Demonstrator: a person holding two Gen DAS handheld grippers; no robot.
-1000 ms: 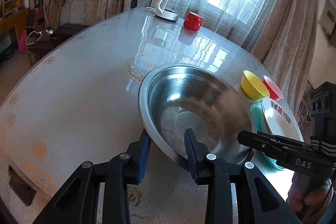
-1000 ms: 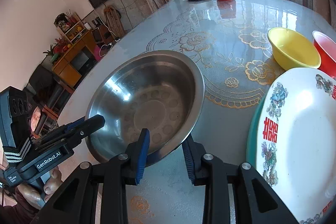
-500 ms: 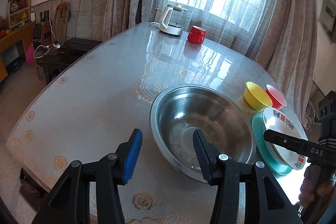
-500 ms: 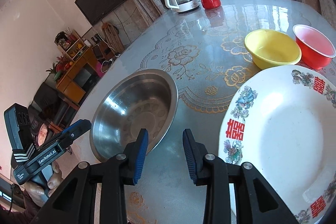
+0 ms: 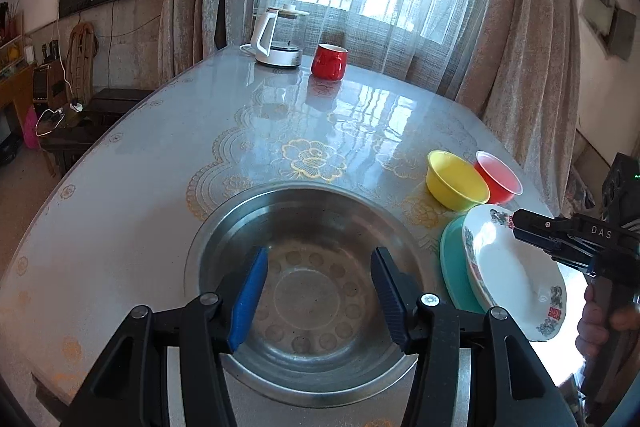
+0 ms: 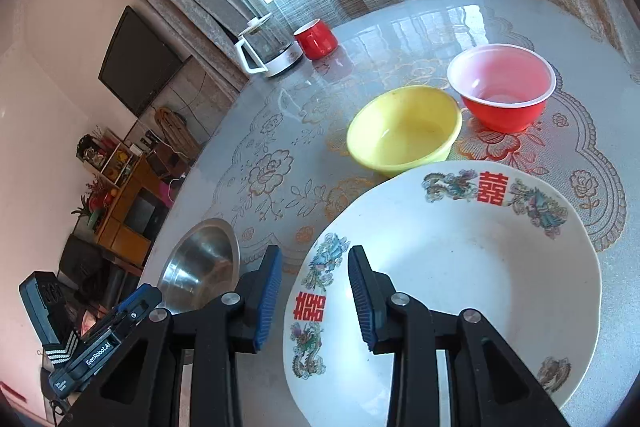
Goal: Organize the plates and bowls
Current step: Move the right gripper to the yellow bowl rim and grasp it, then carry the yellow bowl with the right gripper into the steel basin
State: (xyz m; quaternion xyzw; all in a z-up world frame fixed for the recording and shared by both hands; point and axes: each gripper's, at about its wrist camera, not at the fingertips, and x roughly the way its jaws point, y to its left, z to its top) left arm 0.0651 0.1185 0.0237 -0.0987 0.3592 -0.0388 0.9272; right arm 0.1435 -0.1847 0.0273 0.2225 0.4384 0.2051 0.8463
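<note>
Your left tool (image 5: 318,283) has just been opening and hangs empty over the steel bowl (image 5: 308,359) at lower centre, which sits free on the bench (image 5: 140,187). Your right tool (image 6: 314,291), part open, straddles the white plate (image 6: 460,267) rim lower right, not gripping, lined up for pickup I'd guess.

Left gripper (image 5: 318,281) angled downward, jaws just opened and empty; right gripper (image 6: 314,291) angled downward, jaws narrowly parted, gripping nothing, hand (image 5: 600,323) on its handle.
</note>
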